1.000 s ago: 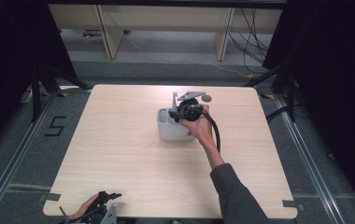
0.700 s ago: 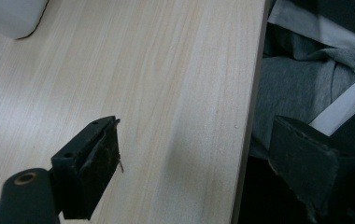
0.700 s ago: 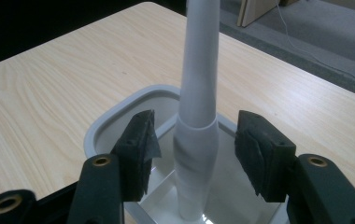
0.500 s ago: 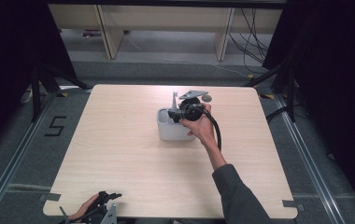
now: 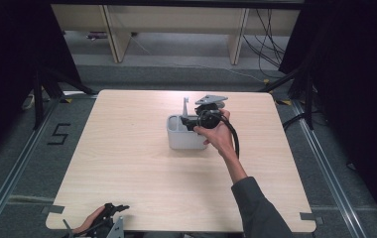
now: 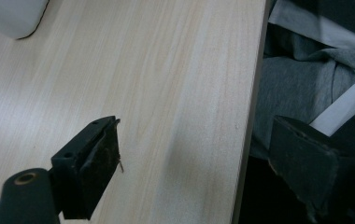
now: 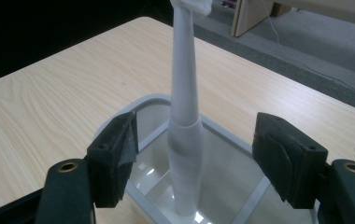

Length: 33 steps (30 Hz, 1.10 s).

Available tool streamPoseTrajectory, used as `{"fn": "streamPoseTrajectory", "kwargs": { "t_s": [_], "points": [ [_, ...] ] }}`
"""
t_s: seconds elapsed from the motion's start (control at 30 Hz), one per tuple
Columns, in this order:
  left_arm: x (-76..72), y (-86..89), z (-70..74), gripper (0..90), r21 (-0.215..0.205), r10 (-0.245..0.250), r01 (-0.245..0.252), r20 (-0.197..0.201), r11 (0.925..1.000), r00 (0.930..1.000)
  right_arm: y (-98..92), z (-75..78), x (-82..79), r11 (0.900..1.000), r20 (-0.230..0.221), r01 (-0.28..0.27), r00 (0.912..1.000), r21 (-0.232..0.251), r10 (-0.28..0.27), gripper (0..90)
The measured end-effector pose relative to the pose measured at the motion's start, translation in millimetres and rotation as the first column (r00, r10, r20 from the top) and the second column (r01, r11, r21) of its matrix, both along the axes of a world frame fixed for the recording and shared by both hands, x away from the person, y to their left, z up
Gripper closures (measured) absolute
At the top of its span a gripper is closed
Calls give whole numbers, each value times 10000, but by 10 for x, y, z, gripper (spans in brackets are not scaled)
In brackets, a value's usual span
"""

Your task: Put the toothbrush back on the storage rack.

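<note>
Little has shifted since the earlier frames: our right gripper (image 5: 192, 122) has stayed over the grey divided holder (image 5: 185, 140) near the table's (image 5: 127, 173) far middle, with only a slight settling of the hand. Its jaws stand wide apart on either side of a white electric toothbrush (image 7: 185, 140), touching neither flank. That toothbrush stands upright in one compartment of the holder (image 7: 255, 200), head up; the neighbouring compartments look empty. We judge this as either just after release or just before a grasp, and we cannot tell which. Closing would need the pads centred on the handle; withdrawing would need a straight lift clear. Our left gripper (image 6: 203, 172) idles at the table's near edge, jaws open on nothing.
</note>
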<state>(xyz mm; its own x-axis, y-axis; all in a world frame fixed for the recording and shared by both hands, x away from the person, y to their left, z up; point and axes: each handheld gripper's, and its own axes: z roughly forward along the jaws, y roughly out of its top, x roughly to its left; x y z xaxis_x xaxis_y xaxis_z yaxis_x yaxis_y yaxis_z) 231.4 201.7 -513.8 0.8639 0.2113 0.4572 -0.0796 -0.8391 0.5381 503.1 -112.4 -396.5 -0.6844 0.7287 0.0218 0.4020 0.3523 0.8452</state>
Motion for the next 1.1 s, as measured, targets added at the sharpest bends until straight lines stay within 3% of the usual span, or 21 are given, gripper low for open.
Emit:
{"fn": "streamPoseTrajectory", "kwargs": {
  "t_s": [0.3, 0.43, 0.57, 0.63, 0.8, 0.9, 1.1],
  "points": [
    [-1, 2, 6, 159, 25, -13, 13, -70, 10000, 10000, -63, 69, -104, 10000, 205, -63, 9998, -76, 65, 306],
    [-1, 1, -1, 159, -91, -5, 5, 9, 10000, 10000, -70, 83, -146, 9999, 56, -147, 9999, -69, 148, 300],
    [-2, 2, 4, 159, -164, 0, 1, 24, 9999, 10000, -96, 94, -173, 9997, 186, -177, 9997, -147, 179, 296],
    [0, 5, 6, 159, -148, -5, 6, 63, 9999, 10000, -98, 94, -201, 9999, 33, -142, 9999, -28, 143, 294],
    [-2, 4, 17, 159, -43, -31, 31, 23, 10000, 10000, -130, 101, -245, 9995, 178, -218, 9996, -214, 222, 293],
    [-4, 1, 8, 159, -211, -28, 29, 35, 9998, 10000, -139, 99, -285, 9998, 25, -195, 9998, -19, 195, 290],
    [-2, 0, 13, 159, -124, -65, 66, 72, 9999, 10000, -208, 158, -351, 9998, 334, -196, 9992, -107, 199, 284]
  ]
}}
